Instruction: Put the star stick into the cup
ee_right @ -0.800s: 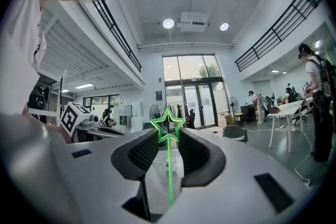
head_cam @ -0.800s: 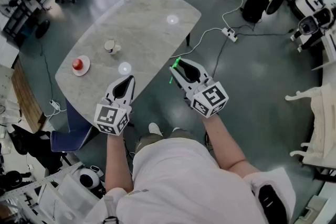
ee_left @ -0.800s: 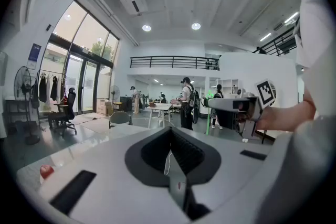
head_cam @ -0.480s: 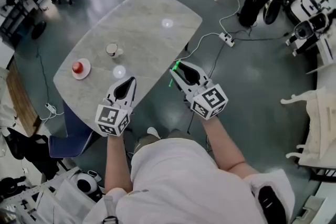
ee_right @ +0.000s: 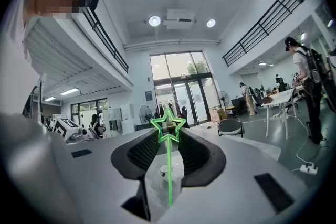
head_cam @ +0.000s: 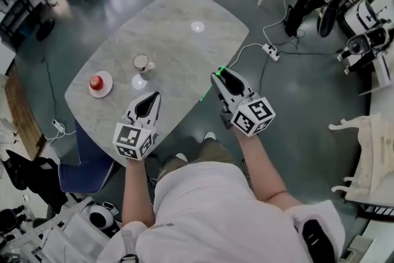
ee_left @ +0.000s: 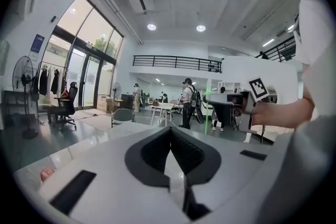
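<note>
Right gripper (head_cam: 221, 78) clamped on the green star stick (ee_right: 169, 165), star at the jaw tips, held level over the near right edge of the marble table (head_cam: 184, 15); left gripper (head_cam: 149, 100) closed on nothing above the near edge. The cup (head_cam: 142, 63) stands upright and empty-looking on the table, left of and beyond the stick, well apart from it, a saucer (head_cam: 108, 87) with a red object further left. The pick-up looks done; carrying the stick over and lowering it into the cup remains
</note>
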`<state>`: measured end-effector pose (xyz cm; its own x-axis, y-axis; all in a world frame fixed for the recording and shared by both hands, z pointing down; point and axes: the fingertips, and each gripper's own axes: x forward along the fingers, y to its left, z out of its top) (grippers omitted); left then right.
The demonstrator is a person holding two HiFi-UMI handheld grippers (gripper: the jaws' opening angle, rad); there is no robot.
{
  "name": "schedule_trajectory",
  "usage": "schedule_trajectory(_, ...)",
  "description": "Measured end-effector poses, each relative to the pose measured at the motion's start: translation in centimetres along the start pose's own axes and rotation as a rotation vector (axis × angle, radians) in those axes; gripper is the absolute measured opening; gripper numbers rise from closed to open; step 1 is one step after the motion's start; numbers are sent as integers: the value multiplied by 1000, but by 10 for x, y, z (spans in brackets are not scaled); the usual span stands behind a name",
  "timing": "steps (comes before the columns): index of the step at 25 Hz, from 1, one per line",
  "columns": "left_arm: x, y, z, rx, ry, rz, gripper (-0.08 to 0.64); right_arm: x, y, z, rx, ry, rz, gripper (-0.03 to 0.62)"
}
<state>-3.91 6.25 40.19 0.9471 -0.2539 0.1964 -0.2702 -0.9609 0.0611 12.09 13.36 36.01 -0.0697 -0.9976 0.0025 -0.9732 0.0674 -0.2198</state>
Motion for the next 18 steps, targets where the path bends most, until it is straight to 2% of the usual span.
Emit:
schedule_trajectory(5, 27, 33, 1, -17, 23, 57, 3, 46, -32, -5, 40, 25, 36, 127)
schedule_trajectory(9, 44, 82, -3, -37, 32, 136, 3, 101, -48, -15, 56, 48, 102, 127)
schedule_trajectory(13, 64, 127, -2, -69, 37, 239, 3, 162, -68, -23, 72, 85, 193, 127)
schedule_trajectory(18, 82, 165, -9, -111, 106, 393, 3, 228, -93, -31, 131, 139, 329, 127)
